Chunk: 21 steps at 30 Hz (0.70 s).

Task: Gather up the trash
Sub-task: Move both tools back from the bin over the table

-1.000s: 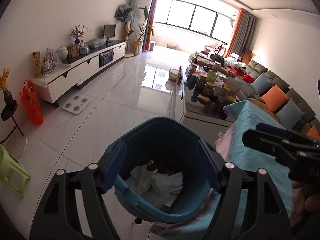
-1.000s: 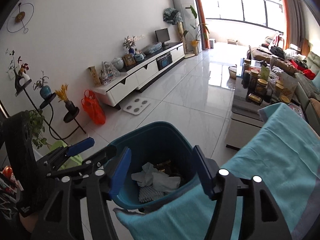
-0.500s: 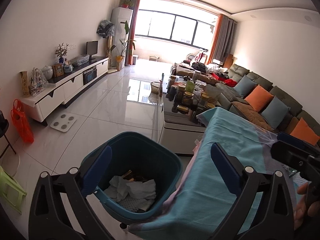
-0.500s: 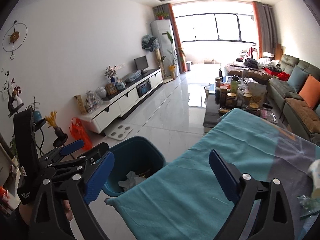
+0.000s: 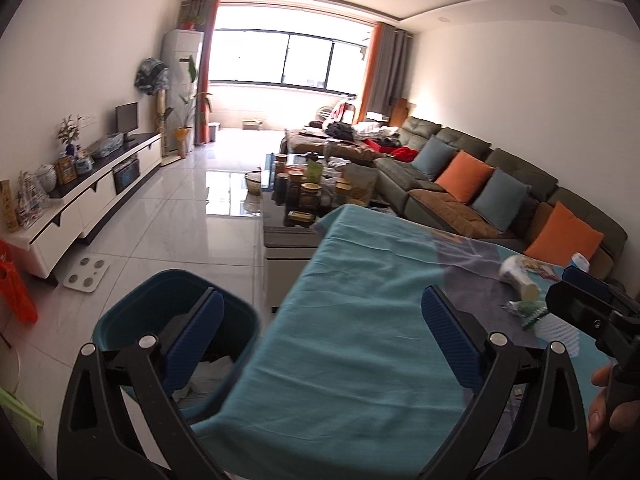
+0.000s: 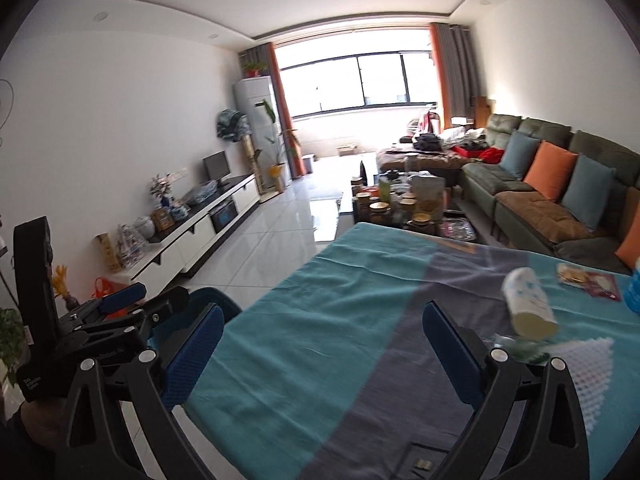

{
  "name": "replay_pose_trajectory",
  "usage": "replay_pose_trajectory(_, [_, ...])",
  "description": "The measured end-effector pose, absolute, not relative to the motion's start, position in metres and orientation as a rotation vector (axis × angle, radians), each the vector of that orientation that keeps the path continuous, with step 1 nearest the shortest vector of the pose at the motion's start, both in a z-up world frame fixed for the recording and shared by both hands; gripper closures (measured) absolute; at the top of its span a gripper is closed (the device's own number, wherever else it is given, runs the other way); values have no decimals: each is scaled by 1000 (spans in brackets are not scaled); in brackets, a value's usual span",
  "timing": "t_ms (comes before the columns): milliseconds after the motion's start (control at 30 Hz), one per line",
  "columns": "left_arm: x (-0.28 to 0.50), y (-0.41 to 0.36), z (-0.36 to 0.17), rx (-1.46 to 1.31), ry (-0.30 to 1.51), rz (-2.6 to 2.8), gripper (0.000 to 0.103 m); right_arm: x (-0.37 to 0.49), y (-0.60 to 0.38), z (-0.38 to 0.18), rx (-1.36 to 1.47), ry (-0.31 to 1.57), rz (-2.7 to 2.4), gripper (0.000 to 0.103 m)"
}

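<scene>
The trash still out lies on the right part of the desk [image 6: 320, 340], which is draped in a teal and grey cloth. A white paper cup [image 6: 528, 308] with a blue pattern lies on its side on the grey band of the cloth, its open mouth towards the camera. Just in front of it sits a crumpled clear and green wrapper [image 6: 520, 350], and touching that, a piece of white foam netting [image 6: 588, 376]. Behind the cup a flat snack packet [image 6: 588, 278] rests on the teal cloth, with a blue bottle [image 6: 634, 288] at the frame's right edge beside it.

The teal bin [image 5: 160, 320] stands on the floor at the desk's left end; white crumpled paper [image 5: 210, 374] shows inside it behind a gripper finger.

The left gripper [image 5: 320, 332] hangs above the left end of the desk, partly over the bin, its blue-padded fingers [image 5: 192, 340] spread wide with nothing between them. The right gripper [image 6: 320, 344] hangs over the middle of the cloth, left of the cup, its fingers [image 6: 452, 352] also spread wide and empty. Both sets of jaws have just been opening.

Beyond the desk are a coffee table [image 5: 280, 220] crowded with jars, a green sofa [image 5: 500, 184] with orange and blue cushions, and a white TV cabinet [image 5: 92, 196] along the left wall.
</scene>
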<state>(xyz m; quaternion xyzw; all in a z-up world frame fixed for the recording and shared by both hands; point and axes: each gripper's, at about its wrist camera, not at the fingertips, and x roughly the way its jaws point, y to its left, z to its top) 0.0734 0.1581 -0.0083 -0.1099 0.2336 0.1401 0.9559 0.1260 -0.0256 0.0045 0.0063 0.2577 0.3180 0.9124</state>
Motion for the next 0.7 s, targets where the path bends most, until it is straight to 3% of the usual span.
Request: replay_pose_trajectory(700, [99, 53, -14, -143, 489, 10, 6, 77, -146, -3, 40, 440, 289, 7])
